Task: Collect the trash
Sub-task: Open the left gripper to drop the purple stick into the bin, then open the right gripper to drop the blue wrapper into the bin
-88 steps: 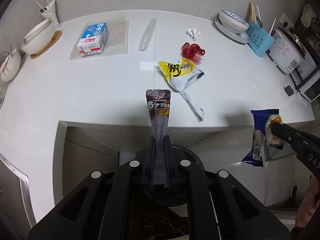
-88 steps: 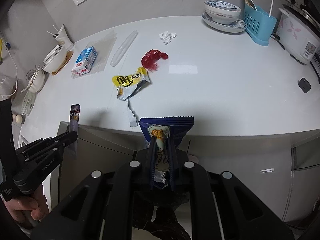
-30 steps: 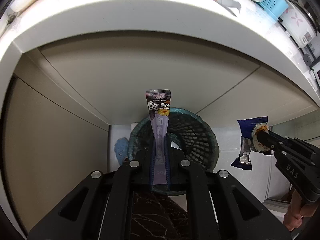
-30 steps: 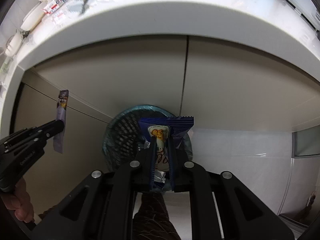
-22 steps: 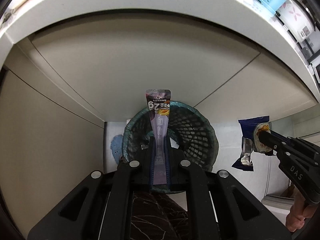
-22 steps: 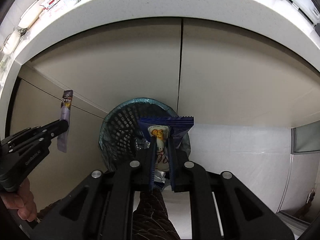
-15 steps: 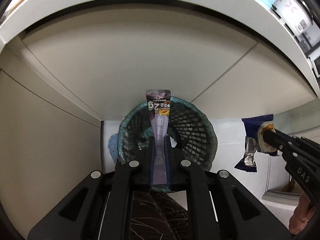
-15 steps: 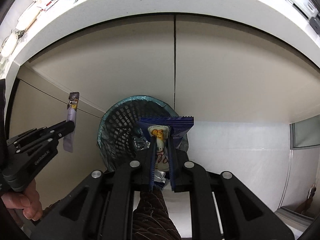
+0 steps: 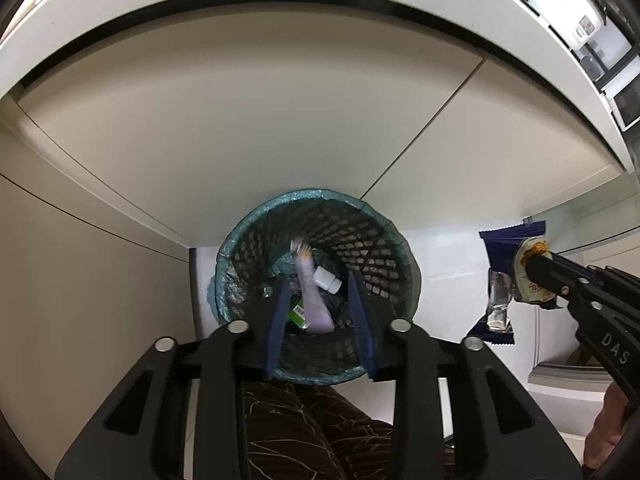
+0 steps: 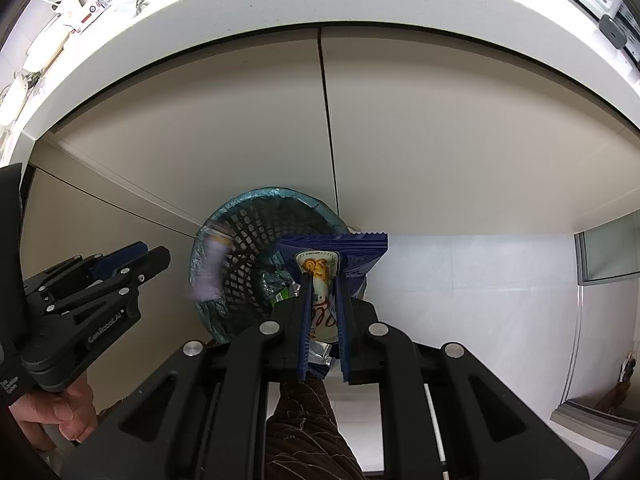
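The purple sachet (image 9: 310,292) is blurred inside the mesh bin (image 9: 240,240) below my left fingers (image 9: 320,312), which are spread wide and hold nothing. My right fingers (image 10: 323,300) pinch the blue snack wrapper (image 10: 360,248) just beside the bin's rim.

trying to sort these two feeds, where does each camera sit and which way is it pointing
Left wrist: sits on the left gripper, looking down into the teal-lined black mesh bin; its open fingers, a patterned trouser leg and the right gripper show.
Right wrist: sits on the right gripper, aimed down beside the bin, fingers shut on the blue snack wrapper; the left gripper and a hand show.
Shared: the bin, the cream cabinet doors, the falling purple sachet, the blue wrapper.
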A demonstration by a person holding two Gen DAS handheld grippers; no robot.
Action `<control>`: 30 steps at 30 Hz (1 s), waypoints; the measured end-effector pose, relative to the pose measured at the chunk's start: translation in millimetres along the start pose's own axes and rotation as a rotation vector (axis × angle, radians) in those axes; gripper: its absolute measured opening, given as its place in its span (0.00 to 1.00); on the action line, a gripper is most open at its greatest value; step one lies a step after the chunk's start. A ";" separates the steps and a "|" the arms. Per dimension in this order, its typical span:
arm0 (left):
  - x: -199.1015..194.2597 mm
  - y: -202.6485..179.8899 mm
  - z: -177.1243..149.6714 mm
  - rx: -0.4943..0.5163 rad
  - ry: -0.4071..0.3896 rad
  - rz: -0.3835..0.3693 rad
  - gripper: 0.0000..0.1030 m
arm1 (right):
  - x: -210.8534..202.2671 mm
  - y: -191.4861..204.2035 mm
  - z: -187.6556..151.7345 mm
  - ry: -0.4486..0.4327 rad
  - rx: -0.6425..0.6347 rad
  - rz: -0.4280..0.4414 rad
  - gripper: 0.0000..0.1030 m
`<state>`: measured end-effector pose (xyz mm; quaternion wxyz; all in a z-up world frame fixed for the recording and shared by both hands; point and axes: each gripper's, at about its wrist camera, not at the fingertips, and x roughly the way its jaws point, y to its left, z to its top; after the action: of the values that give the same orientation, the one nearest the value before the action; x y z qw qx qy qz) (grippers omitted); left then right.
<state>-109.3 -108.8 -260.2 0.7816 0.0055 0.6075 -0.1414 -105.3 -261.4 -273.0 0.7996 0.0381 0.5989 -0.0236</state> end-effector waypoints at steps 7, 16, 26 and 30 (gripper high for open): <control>-7.8 9.6 -1.6 -0.015 -0.018 0.014 0.59 | -0.7 4.8 2.5 -0.003 -0.016 0.015 0.10; -22.5 33.9 -3.4 -0.070 -0.074 0.066 0.89 | 6.6 25.8 9.7 -0.002 -0.068 0.069 0.10; -28.2 67.1 -0.3 -0.149 -0.087 0.106 0.94 | 23.1 60.3 24.9 0.026 -0.173 0.110 0.12; -31.3 73.6 -1.0 -0.157 -0.074 0.110 0.94 | 30.2 67.6 29.3 0.030 -0.199 0.112 0.12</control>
<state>-100.4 -31.2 -242.7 0.8082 -0.0278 0.5860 -0.0506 -63.2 -196.5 -291.6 0.7905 -0.0077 0.6070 0.0813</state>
